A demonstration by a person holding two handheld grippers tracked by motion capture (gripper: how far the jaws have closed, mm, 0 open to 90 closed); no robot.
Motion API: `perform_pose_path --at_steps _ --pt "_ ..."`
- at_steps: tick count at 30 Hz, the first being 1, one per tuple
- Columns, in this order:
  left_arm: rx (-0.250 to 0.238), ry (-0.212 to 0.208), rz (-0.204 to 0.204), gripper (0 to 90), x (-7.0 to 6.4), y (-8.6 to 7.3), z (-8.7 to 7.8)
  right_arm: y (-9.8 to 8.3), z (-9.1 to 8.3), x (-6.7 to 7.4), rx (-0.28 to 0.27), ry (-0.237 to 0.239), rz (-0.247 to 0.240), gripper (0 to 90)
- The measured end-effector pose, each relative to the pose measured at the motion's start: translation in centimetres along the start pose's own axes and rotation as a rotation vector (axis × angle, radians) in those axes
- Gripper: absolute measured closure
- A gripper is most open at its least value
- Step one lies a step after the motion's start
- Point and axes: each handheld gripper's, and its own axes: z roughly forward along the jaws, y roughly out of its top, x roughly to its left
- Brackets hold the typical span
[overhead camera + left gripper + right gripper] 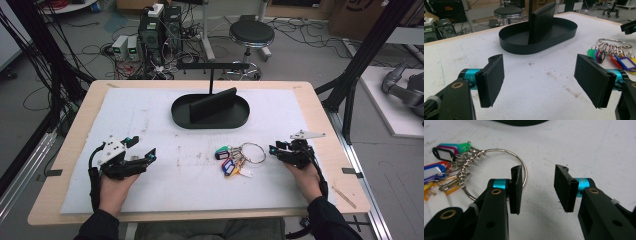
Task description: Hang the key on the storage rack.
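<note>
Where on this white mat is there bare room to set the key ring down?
Bare mat lies between the left gripper and the key ring, and along the near edge. Another free patch is left of the black oval tray. It is crowded between the key ring and the right gripper.

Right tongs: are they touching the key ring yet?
Cannot tell. In the right gripper view, one pad overlaps the key ring; the right tongs stand open around bare mat.
</note>
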Motion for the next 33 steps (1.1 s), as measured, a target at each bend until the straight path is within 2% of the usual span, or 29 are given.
perform_pose_path --at_steps 4,6,8,10,12,13,16,19,25,29,33 --pt "0.001 -0.005 0.003 24.2 -0.2 -0.1 -0.1 0.3 1.2 0.6 0.038 -0.008 -0.022 61.8" --pt "0.003 -0.003 0.005 24.2 -0.2 -0.1 -0.1 0.4 1.7 1.0 0.05 0.003 -0.057 61.9" --pt "0.003 -0.001 0.006 24.2 -0.2 -0.2 -0.1 0.3 2.3 1.4 0.093 -0.009 -0.098 66.7" --pt "0.009 0.002 0.019 24.2 -0.2 -0.2 -0.2 0.2 2.4 1.7 0.094 -0.022 -0.119 68.4" --pt "0.012 0.003 0.037 24.4 -0.4 -0.1 -0.2 0.2 2.4 1.6 0.093 -0.019 -0.12 74.4" --pt "0.012 0.001 0.035 24.6 -0.5 -0.1 -0.1 0.2 2.4 1.6 0.093 -0.011 -0.123 83.6" --pt "0.017 -0.006 0.041 24.9 -0.8 -0.1 0.0 0.3 2.5 1.6 0.086 -0.014 -0.139 87.7" --pt "0.014 -0.008 0.04 25.0 -1.0 -0.1 -0.1 0.4 2.5 1.3 0.084 -0.025 -0.119 88.1" --pt "0.003 -0.012 0.047 25.3 -1.1 0.0 -0.3 0.7 2.0 0.9 0.052 -0.044 -0.098 88.3" --pt "0.001 -0.011 0.041 25.3 -1.1 -0.1 -0.2 1.1 1.3 1.0 -0.008 -0.06 -0.083 88.3" --pt "0.0 -0.009 0.04 25.3 -1.2 -0.1 -0.2 1.5 0.5 1.0 -0.073 -0.05 -0.07 88.3"
